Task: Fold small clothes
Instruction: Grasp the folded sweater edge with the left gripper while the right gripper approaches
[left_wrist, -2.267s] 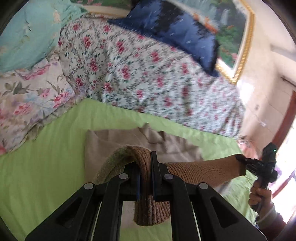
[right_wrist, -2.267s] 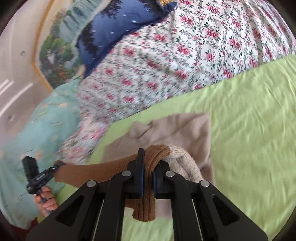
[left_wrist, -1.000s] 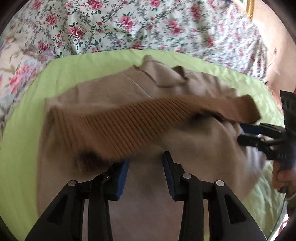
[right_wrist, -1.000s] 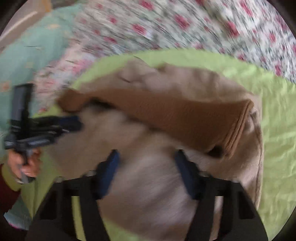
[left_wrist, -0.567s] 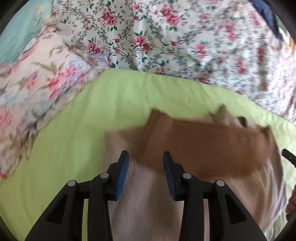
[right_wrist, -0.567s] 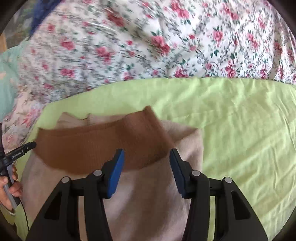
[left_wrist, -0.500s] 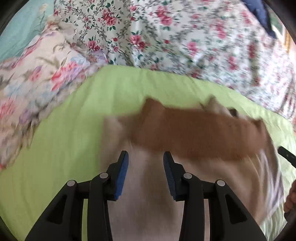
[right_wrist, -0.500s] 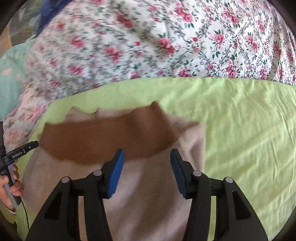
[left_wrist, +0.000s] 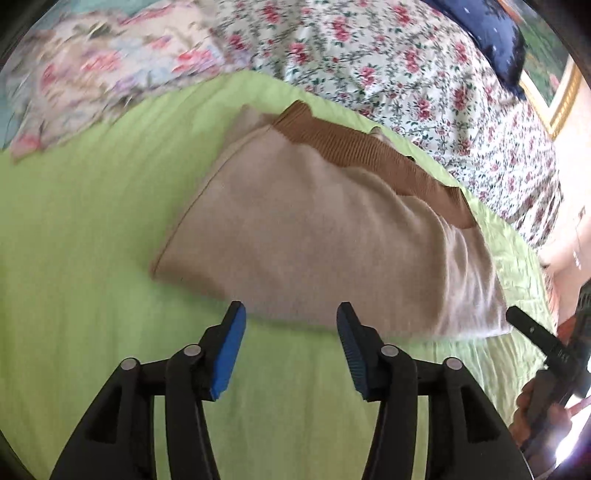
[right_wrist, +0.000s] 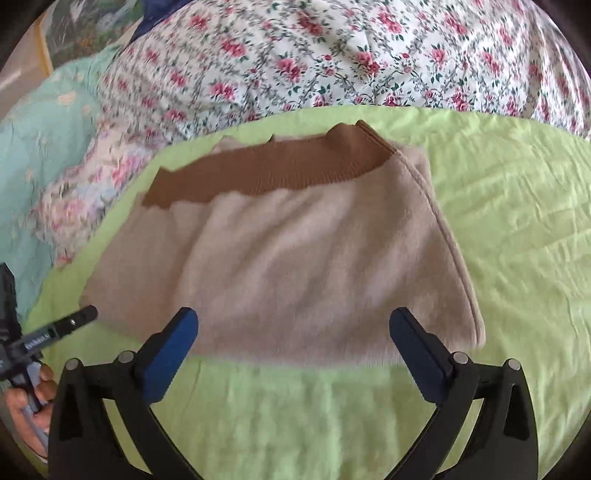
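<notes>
I am holding both grippers just short of the sweater (right_wrist: 295, 258), which is lying folded on the green sheet (right_wrist: 498, 221) of the bed, its brown ribbed hem (right_wrist: 266, 173) now resting across the far edge near the collar. A couple of seconds ago both sets of jaws were clenched on that hem, lifting it between them; now the left gripper (left_wrist: 290, 343) and right gripper (right_wrist: 293, 343) are both released, jaws spread wide and gripping nothing, and they have backed off to the near edge of the fold. I am reading that as the bottom-to-top fold being laid down and let go — the sweater is sitting as a flat half-length rectangle, so what is left is probably a sideways fold or a tidy-up. The near edge is looking a bit soft and puffy on the right-hand side, so it may want smoothing first. Behind it the floral quilt (right_wrist: 351, 55) is bunched up, touching the sheet's far edge. As for writing — the left gripper's finger (right_wrist: 62, 328), seen from the right wrist, is carrying a small white label, but it is too small and blurred for me to read.
</notes>
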